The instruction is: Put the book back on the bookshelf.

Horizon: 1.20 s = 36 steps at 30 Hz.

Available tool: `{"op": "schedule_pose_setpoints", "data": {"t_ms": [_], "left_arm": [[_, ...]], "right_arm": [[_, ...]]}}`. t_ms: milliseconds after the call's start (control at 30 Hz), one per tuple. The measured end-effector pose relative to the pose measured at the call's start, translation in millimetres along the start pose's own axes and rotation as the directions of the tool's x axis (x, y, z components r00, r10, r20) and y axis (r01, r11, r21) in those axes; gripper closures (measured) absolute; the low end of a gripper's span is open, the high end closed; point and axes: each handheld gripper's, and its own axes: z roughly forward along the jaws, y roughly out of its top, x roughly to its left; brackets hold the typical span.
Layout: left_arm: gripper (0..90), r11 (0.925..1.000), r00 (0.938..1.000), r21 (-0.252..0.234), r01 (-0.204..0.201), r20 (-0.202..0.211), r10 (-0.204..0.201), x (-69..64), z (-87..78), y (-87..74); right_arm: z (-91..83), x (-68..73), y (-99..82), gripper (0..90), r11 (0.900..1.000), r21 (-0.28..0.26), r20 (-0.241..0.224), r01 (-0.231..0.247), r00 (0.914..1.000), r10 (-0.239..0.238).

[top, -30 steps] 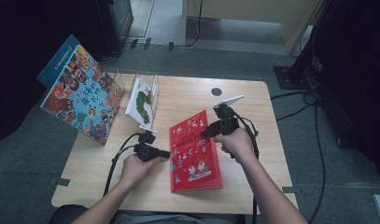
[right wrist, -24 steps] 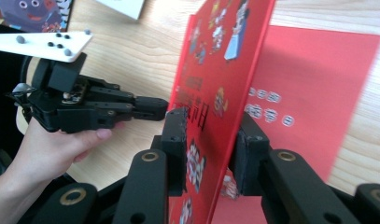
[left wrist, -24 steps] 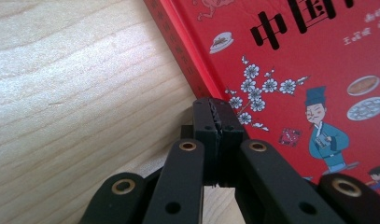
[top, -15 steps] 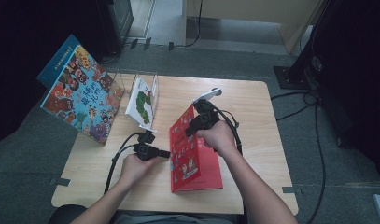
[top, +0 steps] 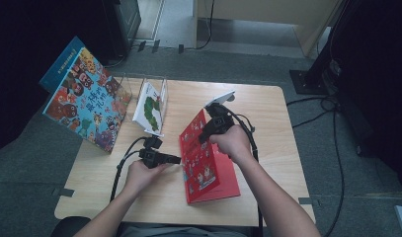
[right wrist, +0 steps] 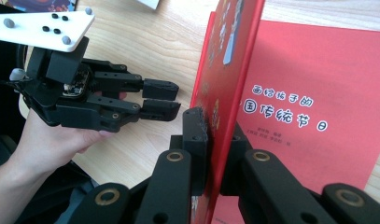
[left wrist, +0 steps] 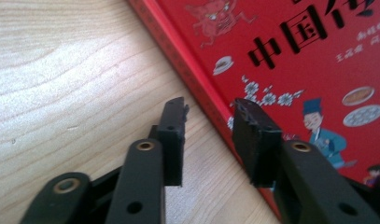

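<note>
red hardcover book [top: 208, 158] lies near the person's edge of the wooden table [top: 282, 123], its front cover [right wrist: 225, 70] pinched in the right gripper [right wrist: 219, 140] and stood almost upright, hinged at the spine. that gripper's jaws are closed tight on the cover's edge, one pad each side. a second ago the cover was flat and the book shut; half a second ago it was only partly lifted, and the right hand [top: 234, 142] has swung left with it. so the opening step is well under way; the red title page [right wrist: 318, 93] with white lettering is already exposed, and i'd judge the cover needs to go on over to the left and lie flat.

left gripper [left wrist: 208, 126] sits low on the table just beside the book's spine edge, jaws parted by a moderate gap, nothing between them. it has not moved across the three frames; the left hand [top: 141, 173] just rests there. looks placed to steady the spine or catch the cover, not touching it as far as i can tell.

farther back: a white picture book [top: 150, 106] stands in a clear wire rack [top: 164, 86]; left of that a big colourful book [top: 85, 103] leans at the table's edge.

counts: three books, one rack, two grippers, one table.
</note>
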Motion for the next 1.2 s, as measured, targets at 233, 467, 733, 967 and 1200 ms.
{"op": "schedule_pose_setpoints", "data": {"t_ms": [233,467,733,967,1200], "left_arm": [[50.6,0.9996,0.9996,-0.022,-0.017,0.021,0.017,-0.1,-2.0,1.7],[41.8,0.9986,0.9991,-0.045,-0.026,0.033,0.028,0.3,-2.4,3.0],[38.7,0.9966,0.9975,-0.062,-0.055,0.041,0.057,-5.0,-1.4,4.7],[39.0,0.9941,0.9946,-0.083,-0.07,0.071,0.076,-10.8,-1.8,6.4],[38.6,0.9885,0.9841,-0.125,-0.085,0.145,0.103,-19.5,-1.6,11.9]], "right_arm": [[-14.3,-0.4,2.3,88.5,0.9995,0.003,0.025,0.033,0.9991,-0.033],[-29.8,2.0,3.9,88.4,0.9985,0.004,0.031,0.054,0.9981,-0.054],[-45.4,7.5,1.4,88.4,0.9953,0.01,0.023,0.096,0.9951,-0.097],[-55.7,18.9,-3.1,88.5,0.9885,0.011,0.024,0.151,0.9882,-0.151],[-62.7,22.1,-5.8,88.4,0.9843,-0.004,0.0,0.176,0.9843,-0.176]]}}
